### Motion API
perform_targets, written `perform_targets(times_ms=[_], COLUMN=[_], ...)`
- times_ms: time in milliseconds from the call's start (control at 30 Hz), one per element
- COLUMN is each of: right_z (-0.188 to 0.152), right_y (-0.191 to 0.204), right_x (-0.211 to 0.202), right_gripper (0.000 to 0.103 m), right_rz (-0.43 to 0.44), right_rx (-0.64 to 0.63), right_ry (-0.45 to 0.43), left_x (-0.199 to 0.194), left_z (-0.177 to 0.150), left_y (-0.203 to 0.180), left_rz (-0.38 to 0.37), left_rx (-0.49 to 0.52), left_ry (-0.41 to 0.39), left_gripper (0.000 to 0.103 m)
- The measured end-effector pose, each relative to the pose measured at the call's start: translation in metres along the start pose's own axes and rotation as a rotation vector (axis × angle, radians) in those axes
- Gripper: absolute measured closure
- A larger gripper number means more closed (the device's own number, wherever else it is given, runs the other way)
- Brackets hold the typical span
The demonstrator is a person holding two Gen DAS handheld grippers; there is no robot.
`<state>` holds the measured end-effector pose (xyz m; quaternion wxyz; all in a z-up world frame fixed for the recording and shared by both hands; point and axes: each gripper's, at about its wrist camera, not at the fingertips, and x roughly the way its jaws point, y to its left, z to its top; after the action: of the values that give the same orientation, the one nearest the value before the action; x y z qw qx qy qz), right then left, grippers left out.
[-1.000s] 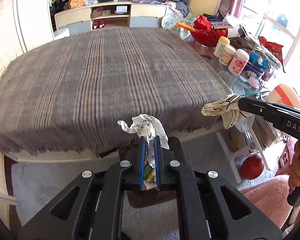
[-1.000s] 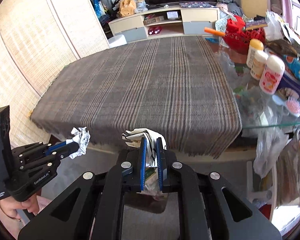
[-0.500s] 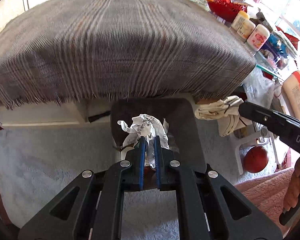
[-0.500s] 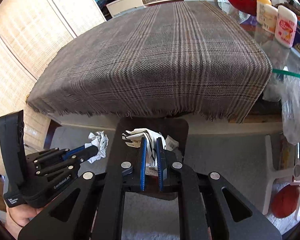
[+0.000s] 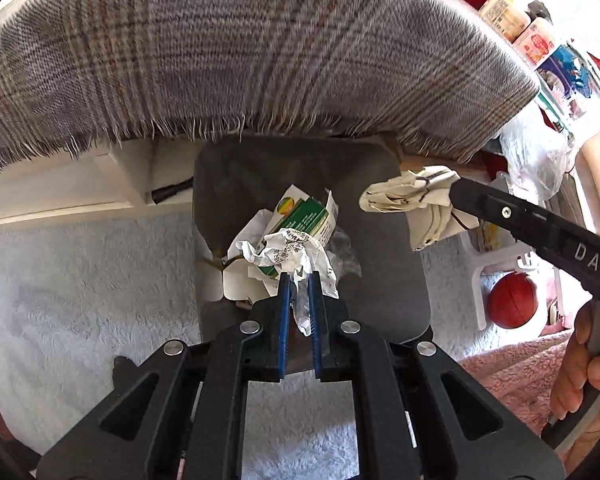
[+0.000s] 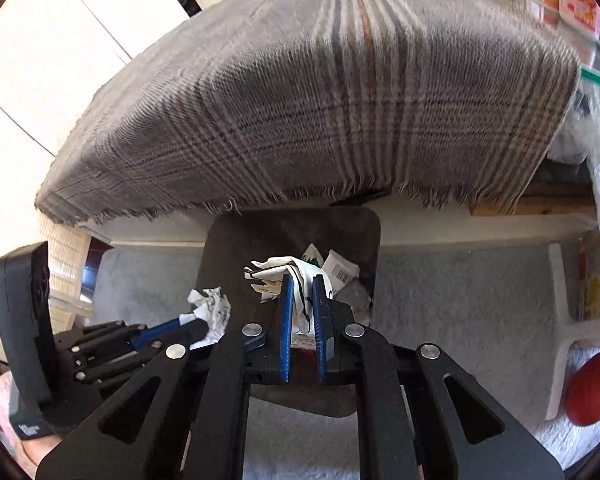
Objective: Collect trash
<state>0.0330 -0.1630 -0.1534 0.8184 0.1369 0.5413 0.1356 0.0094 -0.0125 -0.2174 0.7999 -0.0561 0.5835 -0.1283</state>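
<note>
Your left gripper [image 5: 299, 280] pinches a printed paper wad [image 5: 288, 250], your right gripper [image 6: 302, 284] a crumpled tissue [image 6: 274, 274], both over the dark trash bin [image 5: 384, 240].

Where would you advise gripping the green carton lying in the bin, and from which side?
Probably the green carton's torn-open white flap end, from above, since the dark bin's walls block the sides. Crumpled paper in the left claw hides its near end.

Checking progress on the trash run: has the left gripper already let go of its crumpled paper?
No, the left gripper is shut on the crumpled paper above the bin.
</note>
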Motion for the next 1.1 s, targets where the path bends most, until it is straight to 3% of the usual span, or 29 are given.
perform_targets(times_ms=[167,367,433,567,633,700,767,933,1100], right_z=[0.003,0.003,0.002,0.003,0.004,0.007,0.011,0.035,0.053], right_y=[-0.001,-0.01,-0.013,-0.019,-0.022,-0.022,-0.018,-0.006,0.006], right_x=[0.009,0.023,0.023,0.007,-0.005,-0.02,-0.038,-0.088,-0.127], right_gripper=[0.088,0.086,0.062,0.044,0.026,0.017,0.004,0.003,0.003], right_rz=[0.006,0.062,0.063,0.057,0.05,0.038,0.026,0.005,-0.047], right_rx=[0.02,0.088,0.106,0.123,0.128,0.119,0.086,-0.009,-0.142], right_ry=[0.009,0.023,0.016,-0.029,-0.058,-0.084,-0.113,-0.21,-0.335], left_x=[0.004,0.002,0.0,-0.015,-0.025,-0.037,-0.057,-0.116,-0.17], left_z=[-0.001,-0.002,-0.003,-0.004,-0.001,0.003,0.008,0.03,0.053], left_y=[-0.003,0.003,0.005,0.01,0.01,0.009,0.006,0.004,0.009], left_rz=[0.0,-0.002,-0.002,0.028,0.04,0.045,0.038,0.018,0.059], left_rx=[0.011,0.002,0.0,-0.014,-0.01,-0.002,0.011,0.039,0.069], left_ry=[-0.008,-0.021,-0.028,-0.064,-0.088,-0.107,-0.139,-0.243,-0.392], left_gripper=[0.088,0.065,0.059,0.033,0.021,0.008,0.008,0.008,0.008])
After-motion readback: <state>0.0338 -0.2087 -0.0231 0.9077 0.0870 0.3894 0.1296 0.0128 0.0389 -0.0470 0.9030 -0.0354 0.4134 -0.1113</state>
